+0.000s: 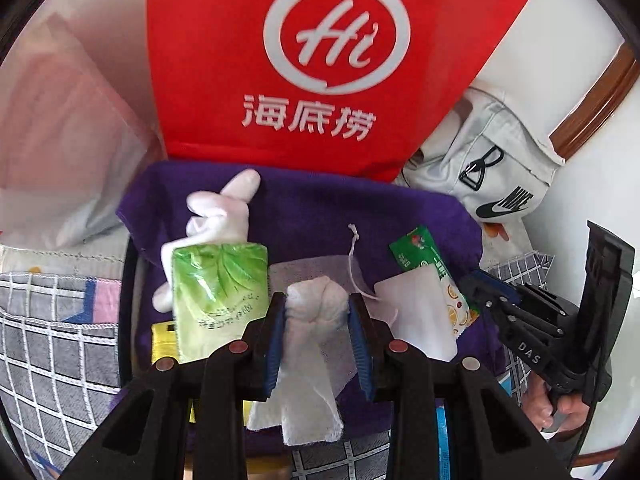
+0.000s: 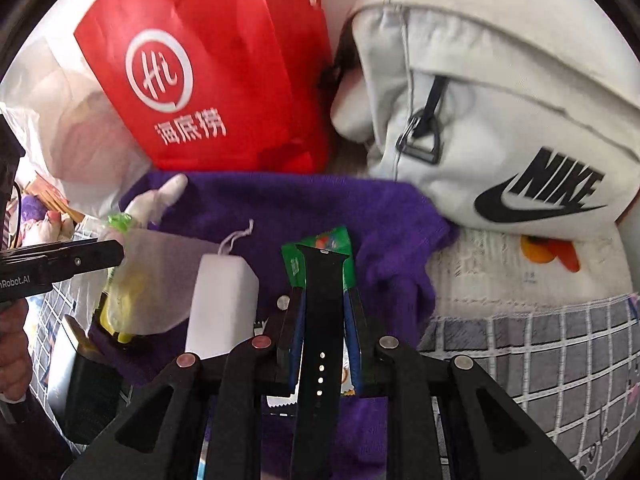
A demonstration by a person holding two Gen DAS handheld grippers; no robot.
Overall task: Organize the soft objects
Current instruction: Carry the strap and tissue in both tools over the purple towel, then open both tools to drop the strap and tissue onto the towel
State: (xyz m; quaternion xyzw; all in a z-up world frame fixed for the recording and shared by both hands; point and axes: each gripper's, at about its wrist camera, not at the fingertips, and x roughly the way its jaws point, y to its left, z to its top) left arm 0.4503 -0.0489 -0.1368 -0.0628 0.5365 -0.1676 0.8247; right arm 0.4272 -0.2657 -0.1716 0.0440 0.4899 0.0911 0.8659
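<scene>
Jaws shut: left gripper [image 1: 316, 316] on white cloth [image 1: 310, 360]; right gripper [image 2: 324, 320] on black strap [image 2: 322, 320]

A white cloth bundle [image 1: 314, 328], crumpled and gathered at its middle, is clamped between the jaws of the left gripper [image 1: 316, 320], its loose end hanging below. A black watch strap [image 2: 322, 320] with a row of holes stands upright, pinched in the jaws of the right gripper [image 2: 324, 332]. Both are above a purple towel [image 1: 320, 204], spread flat. On the towel lie a twisted white sock [image 1: 224, 208], a green tissue pack [image 1: 220, 296], a white drawstring pouch [image 1: 316, 268], a white sponge block [image 2: 222, 304] and a green snack sachet [image 1: 420, 256].
</scene>
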